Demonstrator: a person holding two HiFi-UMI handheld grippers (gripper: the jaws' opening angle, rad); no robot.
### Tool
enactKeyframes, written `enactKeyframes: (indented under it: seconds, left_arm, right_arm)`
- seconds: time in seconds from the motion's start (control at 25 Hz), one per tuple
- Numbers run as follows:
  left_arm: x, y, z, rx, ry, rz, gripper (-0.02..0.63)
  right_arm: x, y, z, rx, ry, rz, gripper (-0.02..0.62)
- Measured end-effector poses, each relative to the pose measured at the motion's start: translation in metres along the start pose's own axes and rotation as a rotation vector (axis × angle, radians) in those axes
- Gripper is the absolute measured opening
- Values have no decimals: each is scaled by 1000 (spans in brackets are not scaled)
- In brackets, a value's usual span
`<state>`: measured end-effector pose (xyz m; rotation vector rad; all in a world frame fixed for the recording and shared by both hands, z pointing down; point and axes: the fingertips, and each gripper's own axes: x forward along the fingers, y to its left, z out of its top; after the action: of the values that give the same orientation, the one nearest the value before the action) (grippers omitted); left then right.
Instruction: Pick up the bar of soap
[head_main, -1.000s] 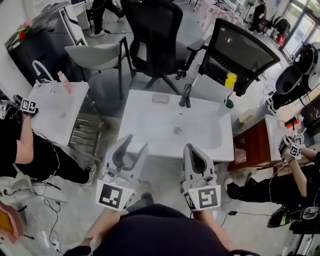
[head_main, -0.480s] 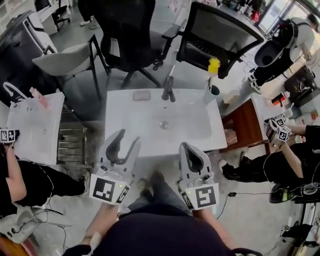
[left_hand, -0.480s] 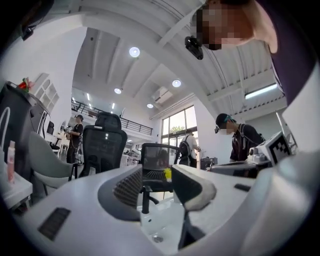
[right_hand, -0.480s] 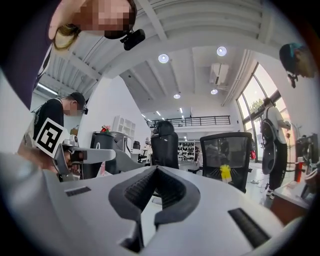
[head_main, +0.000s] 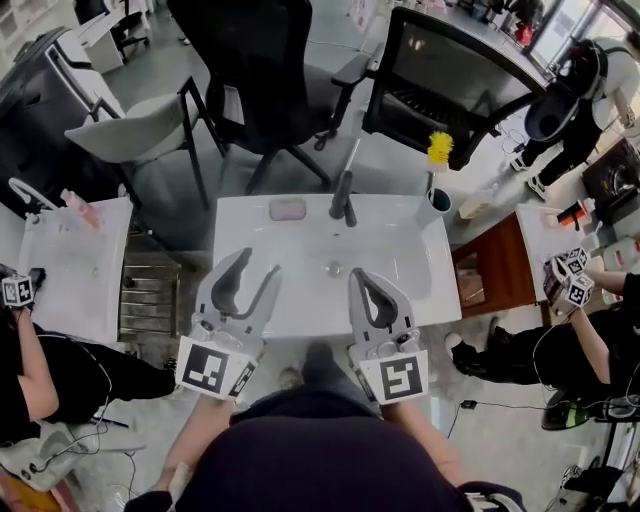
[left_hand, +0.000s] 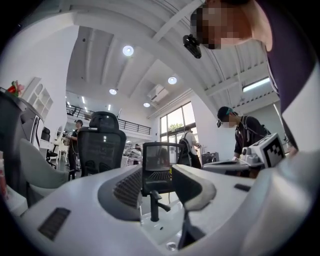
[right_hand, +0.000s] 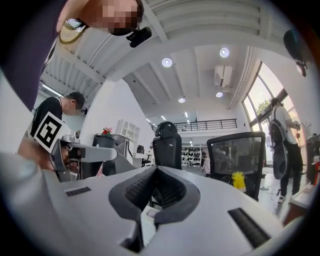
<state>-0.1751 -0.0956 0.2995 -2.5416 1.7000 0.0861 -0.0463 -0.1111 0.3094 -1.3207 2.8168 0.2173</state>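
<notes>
I read this as the approach step. Nothing has been lifted, and both tools hang at the near rim of the white washbasin (head_main: 410, 292), at 6 o'clock of its bowl. The basin fills the middle of my head view. Behind it, from 11 to 1 o'clock, stand a black office chair (head_main: 250, 60) and a mesh-backed chair (head_main: 450, 85), neither of them in my way.

The left gripper (head_main: 258, 266) points level across the rim toward 12 o'clock. Its jaws are released and wide, and through the gap its own view shows only the tap and the bowl, so it holds nothing. The right gripper (head_main: 358, 274) lies level beside it, at its 3 o'clock, with its jaws clenched tip to tip on nothing.

The tap (head_main: 343, 198) rises from the back ledge at 12 o'clock of the drain. The bar of soap (head_main: 287, 209), pale and pinkish, lies flat on that ledge just beside the tap, at its 9 o'clock. It is at roughly 12 o'clock from the left gripper and well apart from it.

For the next move I'd carry the left gripper forward over the bowl and set its jaws astride the bar, clear of the tap, before closing. Soap on a glazed ledge may skid, so I'd squeeze gently.
</notes>
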Motion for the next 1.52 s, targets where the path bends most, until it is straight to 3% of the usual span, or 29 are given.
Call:
enactKeyframes:
  seconds: [0.76,0.96,1.2,1.52]
  left_arm:
    - [92,22,-29,14,64,127,164]
    - [105,27,-35,40,84,137,164]
    - [123,28,-56,110,218,57,164]
    - [150,46,-101,155,358,-74,164]
  right_arm:
    - [88,-73,-35,48,-4,189,15]
    - [95,-81,-50,93,15,191,15]
    - [103,-76,-68,93,61,198,15]
    - [117,-81,-79,107,102,130,15]
